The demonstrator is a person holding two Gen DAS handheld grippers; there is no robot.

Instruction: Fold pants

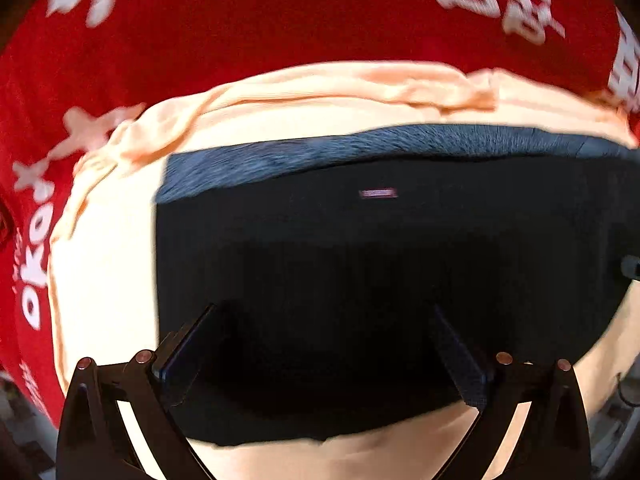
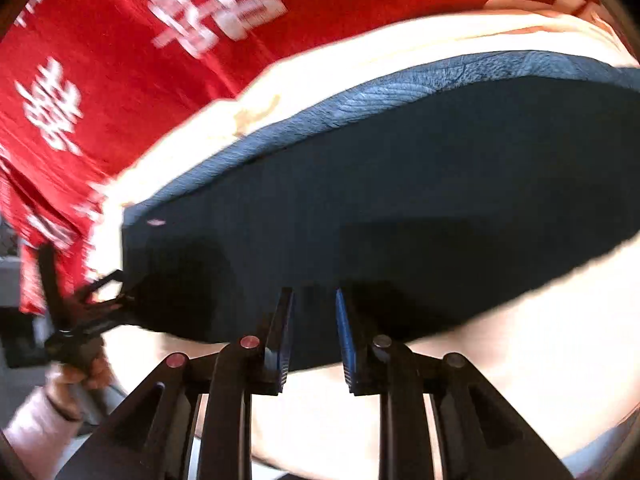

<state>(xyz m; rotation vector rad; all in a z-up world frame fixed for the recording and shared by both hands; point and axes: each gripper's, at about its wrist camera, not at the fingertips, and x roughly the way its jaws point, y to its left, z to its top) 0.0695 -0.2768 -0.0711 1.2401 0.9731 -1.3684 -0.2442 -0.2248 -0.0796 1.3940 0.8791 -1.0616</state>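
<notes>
The left gripper (image 1: 324, 320) points down over the pants (image 1: 360, 264), its two fingers spread wide with nothing clamped between them; the dark cloth simply lies beneath the gap. From the right wrist view this same tool shows at the far left edge of the garment, gripped by a hand (image 2: 80, 376) in a pale sleeve (image 2: 36, 432). The right gripper (image 2: 314, 300) stands at a narrow opening, its blue-edged fingers (image 2: 345, 332) poised at the near edge of the pants; a slim gap shows between the pads, which do not seem to press on the cloth, though the dark tips against dark fabric make contact hard to judge. The pants are dark, almost black, and lie folded into a broad flat slab, with a lighter blue-grey ribbed band (image 1: 400, 140) running along the far edge and a small pale label (image 1: 378, 193) on the upper face near the middle in the left wrist view. They rest on a cream-coloured cloth (image 1: 104, 248), which shows on all sides of them and bunches into wrinkles along the far side. Beyond that lies a red cloth (image 1: 240, 20) printed with large white characters, filling the upper part of both views. Both pictures are somewhat blurred.
</notes>
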